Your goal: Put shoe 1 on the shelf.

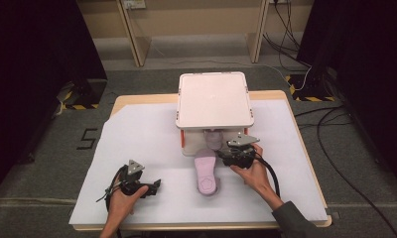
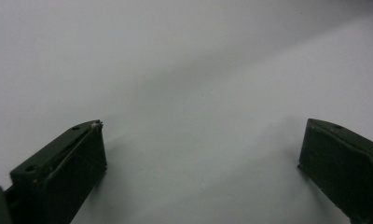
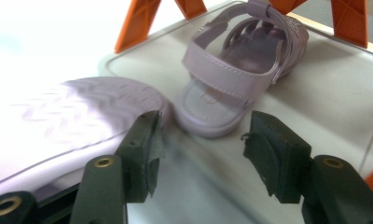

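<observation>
A lilac sandal [image 1: 206,173] lies sole up on the white sheet, one end by the low shelf of a white rack [image 1: 214,99]. In the right gripper view its ribbed sole [image 3: 68,116] is at the left. A second lilac sandal [image 3: 231,70] stands upright on the rack's low tray [image 3: 324,93]; from the high view it sits under the rack's top [image 1: 214,139]. My right gripper [image 3: 201,135] is open, its left jaw beside the sole's edge, with the upright sandal's heel just beyond the gap. That gripper [image 1: 222,154] sits at the rack's front. My left gripper [image 1: 154,186] rests open over bare sheet [image 2: 201,149].
Orange legs [image 3: 138,23] carry the rack's top over the tray. The white sheet [image 1: 296,188] covers most of the wooden table. Cables trail on the floor at the right [image 1: 335,148].
</observation>
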